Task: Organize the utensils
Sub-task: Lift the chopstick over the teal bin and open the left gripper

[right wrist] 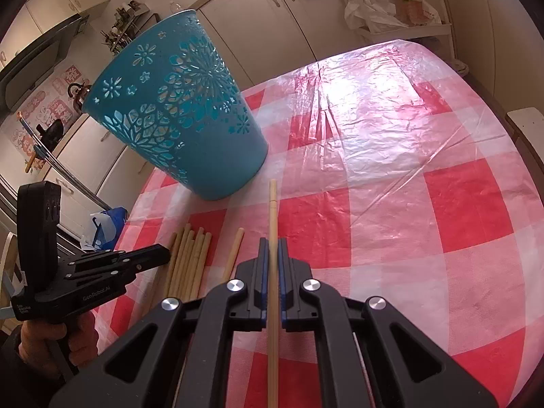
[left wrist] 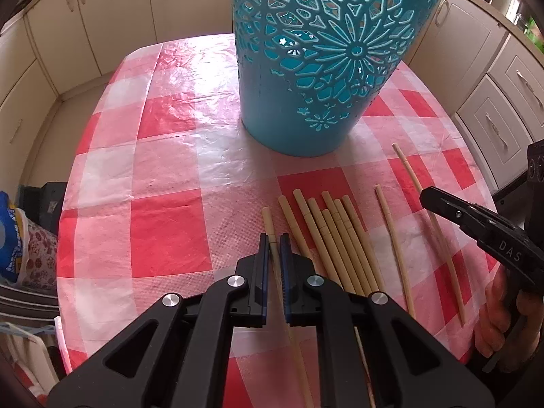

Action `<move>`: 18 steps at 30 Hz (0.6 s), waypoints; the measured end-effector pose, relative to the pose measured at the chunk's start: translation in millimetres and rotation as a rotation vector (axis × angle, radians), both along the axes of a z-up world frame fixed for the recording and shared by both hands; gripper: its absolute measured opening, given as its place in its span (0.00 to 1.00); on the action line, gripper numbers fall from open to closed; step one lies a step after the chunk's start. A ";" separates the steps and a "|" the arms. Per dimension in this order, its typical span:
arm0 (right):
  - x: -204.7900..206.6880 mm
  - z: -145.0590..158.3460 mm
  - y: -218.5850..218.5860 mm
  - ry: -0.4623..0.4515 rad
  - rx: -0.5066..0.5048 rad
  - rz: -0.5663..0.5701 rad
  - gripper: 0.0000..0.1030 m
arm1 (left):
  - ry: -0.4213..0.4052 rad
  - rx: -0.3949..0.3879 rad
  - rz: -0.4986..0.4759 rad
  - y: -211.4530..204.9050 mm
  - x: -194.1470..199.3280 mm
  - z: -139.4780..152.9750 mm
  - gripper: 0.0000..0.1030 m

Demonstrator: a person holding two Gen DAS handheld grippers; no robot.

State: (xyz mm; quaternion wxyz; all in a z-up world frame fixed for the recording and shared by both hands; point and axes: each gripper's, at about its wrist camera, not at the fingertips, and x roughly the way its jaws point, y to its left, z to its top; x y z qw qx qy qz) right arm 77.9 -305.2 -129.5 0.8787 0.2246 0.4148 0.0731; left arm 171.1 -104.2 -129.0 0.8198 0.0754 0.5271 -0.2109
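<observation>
A tall teal cut-out holder (left wrist: 319, 57) stands on the checked table; it also shows in the right wrist view (right wrist: 176, 108). Several pale wooden chopsticks (left wrist: 336, 238) lie side by side in front of it. My left gripper (left wrist: 274, 238) is shut on the leftmost chopstick (left wrist: 268, 221), low over the table. My right gripper (right wrist: 272, 243) is shut on one chopstick (right wrist: 272, 204) that runs forward between its fingers. The right gripper also shows at the right of the left wrist view (left wrist: 425, 197), over a thin chopstick (left wrist: 408, 166).
The table has a red-and-white checked plastic cloth (right wrist: 408, 170). Cream cabinets (left wrist: 68, 34) surround it. Bags (left wrist: 20, 238) sit beside the table's left edge. Another single chopstick (left wrist: 391, 231) lies apart from the bundle.
</observation>
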 end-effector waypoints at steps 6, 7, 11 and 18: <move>-3.6 -2.3 1.0 -0.003 -0.011 0.002 0.06 | -0.020 0.037 0.009 -4.8 -3.0 2.9 0.05; -4.4 -3.0 0.3 -0.004 -0.008 -0.001 0.06 | -0.038 0.030 0.016 -2.3 -5.8 8.6 0.05; -4.7 -3.0 0.1 -0.005 -0.004 0.001 0.06 | -0.133 -0.078 0.048 11.5 -17.5 54.9 0.05; -5.4 -3.2 -2.1 -0.006 0.000 -0.002 0.06 | -0.429 -0.385 0.073 28.8 -15.5 168.2 0.05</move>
